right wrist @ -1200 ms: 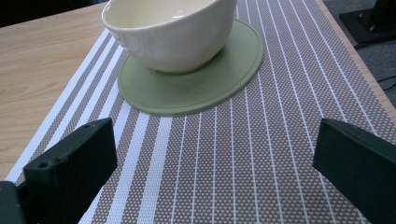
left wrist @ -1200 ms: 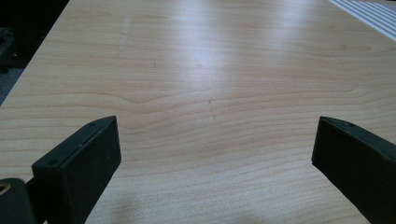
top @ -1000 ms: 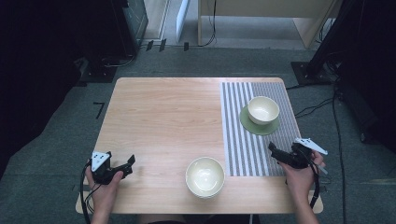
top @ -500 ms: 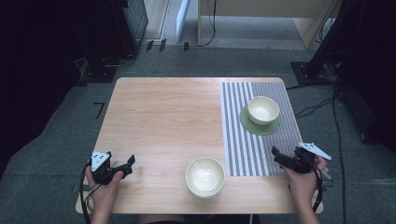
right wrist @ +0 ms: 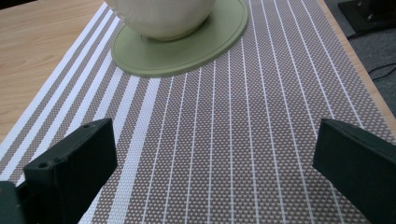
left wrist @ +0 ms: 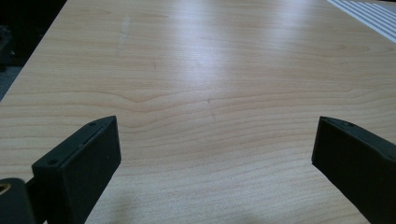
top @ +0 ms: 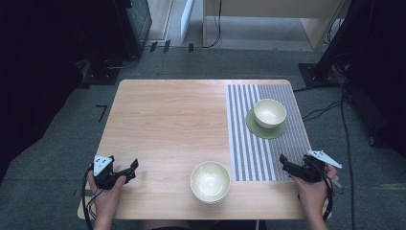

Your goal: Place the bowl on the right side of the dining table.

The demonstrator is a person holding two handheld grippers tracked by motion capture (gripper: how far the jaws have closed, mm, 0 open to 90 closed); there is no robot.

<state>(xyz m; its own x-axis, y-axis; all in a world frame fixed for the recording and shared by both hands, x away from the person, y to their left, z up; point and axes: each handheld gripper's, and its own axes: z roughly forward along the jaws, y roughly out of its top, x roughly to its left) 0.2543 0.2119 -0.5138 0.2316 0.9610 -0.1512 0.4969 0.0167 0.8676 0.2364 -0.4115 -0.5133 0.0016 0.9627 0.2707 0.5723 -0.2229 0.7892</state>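
Table: light wooden rectangular table (top: 172,124); bare grain in the left gripper view, nothing between that gripper's jaws.
Mat: grey-and-white striped woven placemat (top: 249,143) lying on the right part of the table, running from far edge toward the near edge.
Saucer: round flat olive-green saucer (top: 266,128) on the far half of the placemat; also seen at the top of the right gripper view (right wrist: 182,51).
Bowl 1: cream ceramic bowl on the saucer (top: 269,112), upright, centred on the saucer, empty as far as the high view shows; its lower wall appears in the right gripper view (right wrist: 161,16).
Bowl 2: cream ceramic bowl near the front edge (top: 210,181), upright, empty, on bare wood just beside the placemat's left border, well apart from bowl 1.
Left gripper: black two-jaw gripper in the left hand (top: 128,168), at the near left corner of the table, pointing right; jaws spread wide, holding nothing (left wrist: 210,154).
Right gripper: black two-jaw gripper in the right hand (top: 287,163), at the near right corner over the placemat's near end, pointing left and away; jaws spread wide, holding nothing (right wrist: 210,158). Saucer and bowl 1 lie ahead of it, apart.
Hands: left hand (top: 107,194) and right hand (top: 311,189) each wrapped around a gripper body; cables trail off the near edge.
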